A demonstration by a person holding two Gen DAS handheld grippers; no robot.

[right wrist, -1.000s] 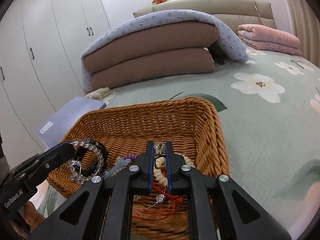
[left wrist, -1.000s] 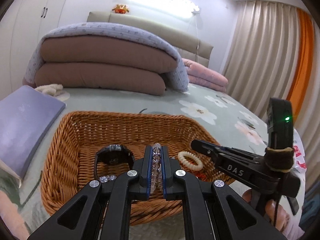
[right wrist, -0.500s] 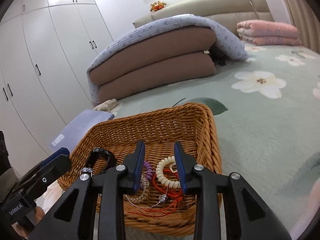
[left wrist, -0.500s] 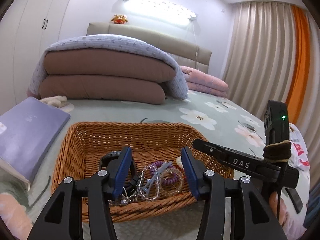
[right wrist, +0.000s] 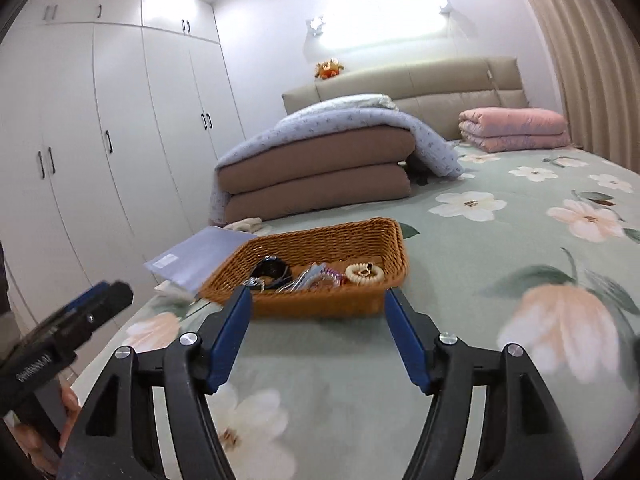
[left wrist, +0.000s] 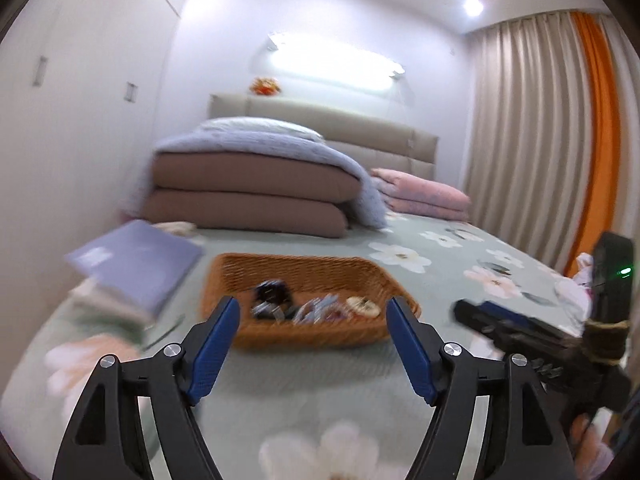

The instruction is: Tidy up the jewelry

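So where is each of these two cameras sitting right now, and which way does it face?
Left wrist: on the left gripper, looking along its open jaws across the bed at the wicker basket; the right gripper shows at the right edge.
Right wrist: on the right gripper, jaws open, facing the same basket from further right; the left gripper shows at the left edge.
Shared: the basket, the purple book beside it, the folded quilts and the headboard.

Count on the bed (right wrist: 500,264): one wicker basket (right wrist: 320,304), holding one black watch (right wrist: 272,269), one cream coil bracelet (right wrist: 364,273), and a tangle of further pieces too blurred to number; one purple folder (right wrist: 200,254); two folded quilt stacks, brown (right wrist: 316,176) and pink (right wrist: 514,128)
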